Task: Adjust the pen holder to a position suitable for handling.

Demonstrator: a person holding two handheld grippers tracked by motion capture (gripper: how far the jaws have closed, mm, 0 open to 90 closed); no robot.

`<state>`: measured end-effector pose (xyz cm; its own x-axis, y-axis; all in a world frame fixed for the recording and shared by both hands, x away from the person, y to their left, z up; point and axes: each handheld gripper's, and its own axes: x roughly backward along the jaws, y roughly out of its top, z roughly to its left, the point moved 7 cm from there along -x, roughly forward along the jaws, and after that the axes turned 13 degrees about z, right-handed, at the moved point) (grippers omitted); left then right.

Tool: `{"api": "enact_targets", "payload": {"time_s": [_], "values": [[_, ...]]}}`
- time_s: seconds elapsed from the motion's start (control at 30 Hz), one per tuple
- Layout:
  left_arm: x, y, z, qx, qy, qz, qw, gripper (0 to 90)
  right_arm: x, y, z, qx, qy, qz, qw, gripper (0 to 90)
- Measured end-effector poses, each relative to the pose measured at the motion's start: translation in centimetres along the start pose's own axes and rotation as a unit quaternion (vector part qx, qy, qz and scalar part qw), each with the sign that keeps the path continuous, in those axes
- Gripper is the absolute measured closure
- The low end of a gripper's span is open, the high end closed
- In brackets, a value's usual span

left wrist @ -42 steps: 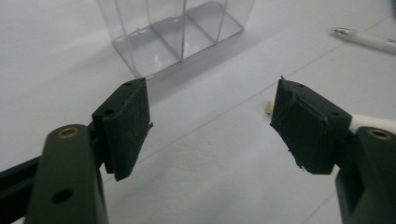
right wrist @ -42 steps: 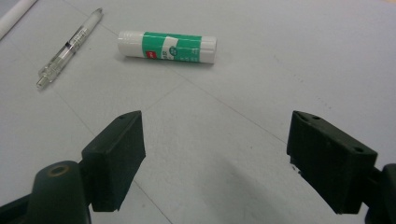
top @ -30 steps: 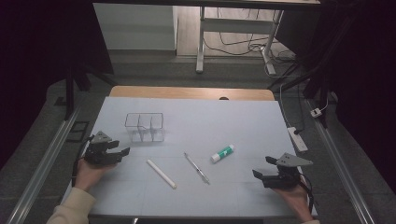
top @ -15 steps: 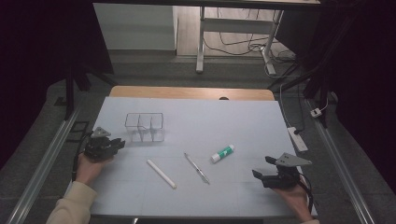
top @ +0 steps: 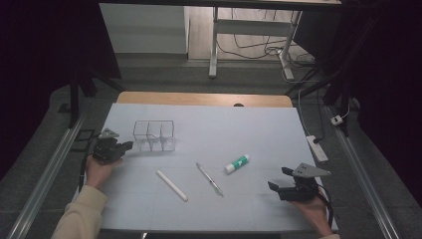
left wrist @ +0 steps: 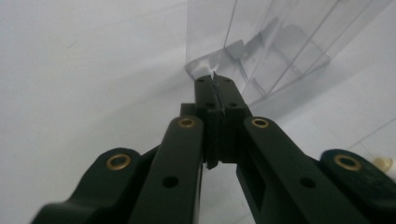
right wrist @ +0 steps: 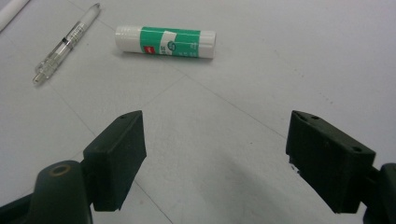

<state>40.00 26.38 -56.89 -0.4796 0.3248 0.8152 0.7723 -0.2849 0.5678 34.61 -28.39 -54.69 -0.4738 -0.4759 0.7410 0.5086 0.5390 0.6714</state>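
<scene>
Right gripper (top: 281,180), lower right of the high view: jaws spread wide, nothing between them. In the right gripper view its jaws (right wrist: 215,158) rise from the bottom corners over bare white table (right wrist: 261,84). The glue stick (right wrist: 166,41), white with a green label, lies flat in the upper middle of that frame, well beyond the tips and apart from them. The clear pen (right wrist: 65,43) lies upper left, tip pointing to the top. A white sliver at the top left corner is cut off by the frame edge; probably the white stick, cannot confirm there.

Left gripper (top: 125,145), left middle of the high view, held in the person's hand (top: 99,169), cream sleeve entering from the bottom edge. Jaws pressed together, nothing between them. In the left gripper view the closed tips (left wrist: 215,84) sit just before the lower corner of the clear organiser (left wrist: 261,42); whether they touch it cannot be told. The organiser's top is cut off by the frame. A small pale object at the lower right edge is too cropped to identify.

High view, centre band: white stick (top: 171,185), pen (top: 209,178), glue stick (top: 237,163), left to right, all apart from each other. Organiser (top: 154,135) stands upright in the upper left part of the table (top: 239,124), just right of the left gripper.

Count: 2 grippers, 1 organiser with 3 compartments, 1 white stick, 1 pen, 1 glue stick.
</scene>
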Motion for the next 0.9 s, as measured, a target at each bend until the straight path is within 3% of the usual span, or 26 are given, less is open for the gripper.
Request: {"api": "enact_targets", "payload": {"time_s": [0.17,0.2,0.33,0.4,0.9], "values": [[-0.4,0.7,0.2,-0.001,-0.001,-0.002,1.0,88.9,-0.1,0.0,0.1,0.002,0.001,0.002,1.0,19.5],[-0.6,1.0,0.3,0.004,-0.014,-0.008,0.9999,88.9,-0.1,0.0,0.1,0.002,0.002,0.002,1.0,19.5],[-1.1,1.3,0.5,0.004,-0.011,-0.007,0.9999,88.9,-0.1,-0.1,0.0,0.001,0.002,0.002,1.0,19.6],[-1.4,1.5,0.5,0.007,-0.019,-0.008,0.9998,88.9,-0.1,-0.1,0.0,0.0,0.001,0.004,1.0,19.5],[-1.6,2.0,0.3,0.005,-0.025,-0.008,0.9997,89.0,-0.3,-0.2,0.0,0.0,0.002,0.008,1.0,19.6]]}}
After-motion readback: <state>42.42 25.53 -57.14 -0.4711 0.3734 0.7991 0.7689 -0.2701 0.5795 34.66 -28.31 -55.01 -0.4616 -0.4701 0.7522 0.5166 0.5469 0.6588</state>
